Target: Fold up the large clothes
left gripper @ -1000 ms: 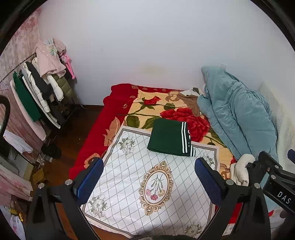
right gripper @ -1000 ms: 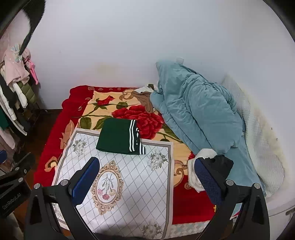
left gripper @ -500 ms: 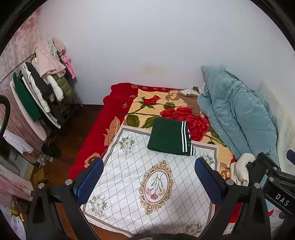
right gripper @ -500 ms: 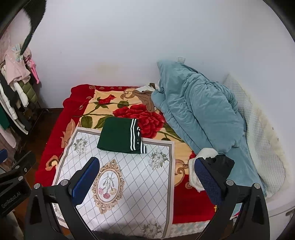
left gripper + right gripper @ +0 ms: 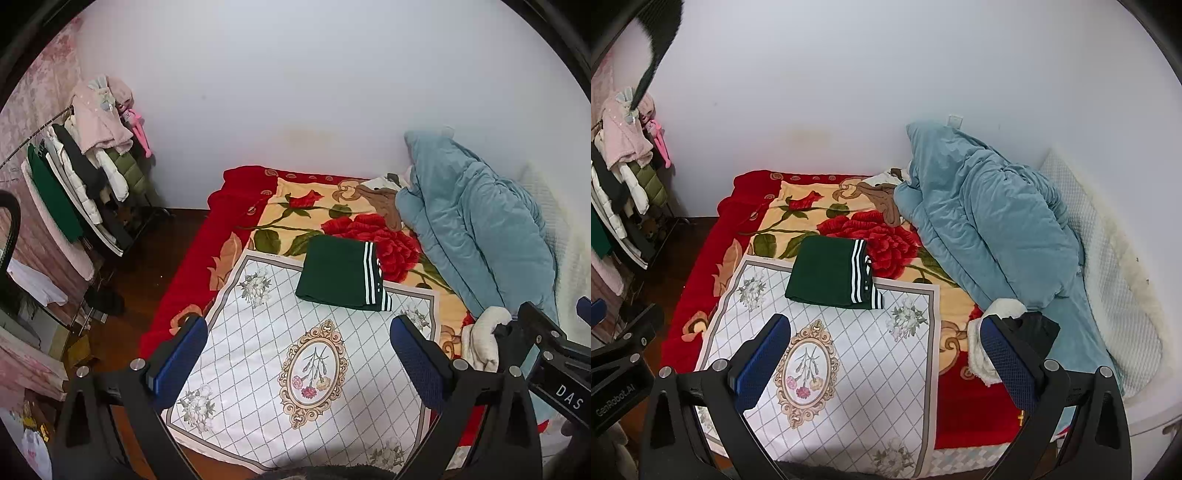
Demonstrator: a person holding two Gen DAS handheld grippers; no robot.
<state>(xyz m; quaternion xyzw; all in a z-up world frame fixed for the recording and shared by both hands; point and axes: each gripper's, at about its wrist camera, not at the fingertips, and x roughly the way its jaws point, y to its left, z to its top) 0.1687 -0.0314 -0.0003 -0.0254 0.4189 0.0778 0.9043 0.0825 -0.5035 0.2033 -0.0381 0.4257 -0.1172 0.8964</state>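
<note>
Two hand-held grippers held wide apart, grasping nothing, above the bed (image 5: 192,266).

Bed carries a heaped blue quilt (image 5: 990,229) on its right side, then my white lattice cloth (image 5: 849,354). Folded green garment (image 5: 341,273) lies across that cloth's far edge. My left hand-held gripper (image 5: 299,362) and right hand-held gripper (image 5: 886,362) hover well short of it.

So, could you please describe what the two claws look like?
Both match: the left claw and right claw each have black angular frames with silver bolts and two fingers faced with blue textured pads. White lettering marks the bodies: "DAS" on the right, "GenRobot.AI" on the left.
</note>
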